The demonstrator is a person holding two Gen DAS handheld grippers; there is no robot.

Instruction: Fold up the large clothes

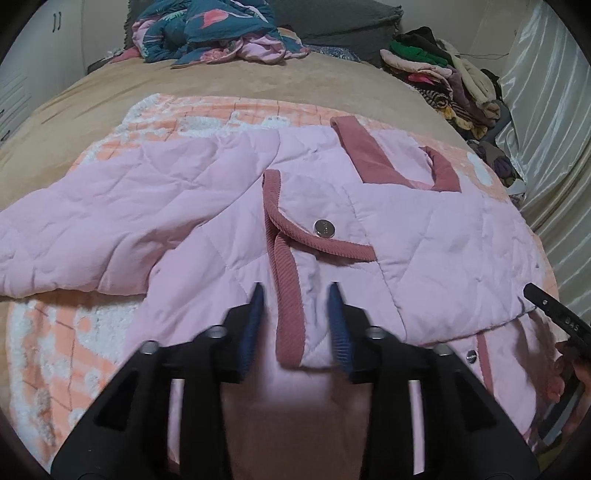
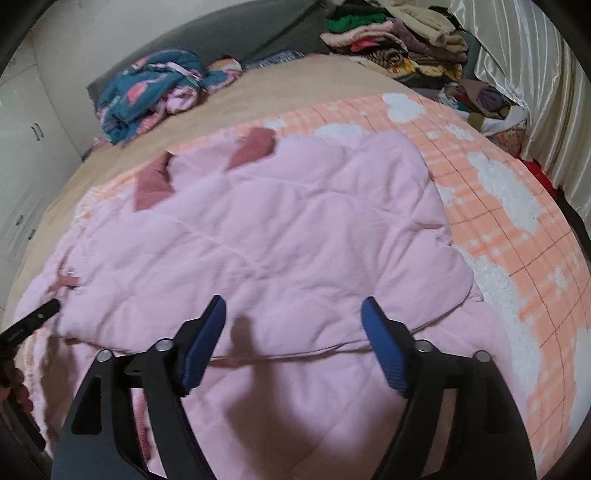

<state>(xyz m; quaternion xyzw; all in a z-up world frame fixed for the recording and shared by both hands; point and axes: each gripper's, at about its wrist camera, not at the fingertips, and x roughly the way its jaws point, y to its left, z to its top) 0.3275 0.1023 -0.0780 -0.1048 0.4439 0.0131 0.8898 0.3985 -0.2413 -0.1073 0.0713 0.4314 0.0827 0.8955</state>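
Observation:
A pale pink quilted jacket [image 1: 424, 229] with dusty-rose ribbed trim [image 1: 286, 295] and a metal snap button [image 1: 324, 228] lies spread on a peach-and-white checked blanket [image 1: 207, 114]. One sleeve [image 1: 92, 229] stretches to the left. My left gripper [image 1: 296, 287] stands open low over the jacket's front. A strip of the rose trim runs between its blue pads [image 1: 255, 317], which do not press on it. In the right wrist view my right gripper [image 2: 293, 301] is wide open above the jacket [image 2: 295, 221], near a folded edge, with nothing gripped.
A tan cover [image 1: 221, 77] tops the bed. A teal floral bundle [image 1: 210, 29] lies at the far end. A heap of mixed clothes [image 1: 443, 74] sits far right beside a satin curtain [image 1: 546, 129]. White cupboards [image 2: 22, 147] stand on the left.

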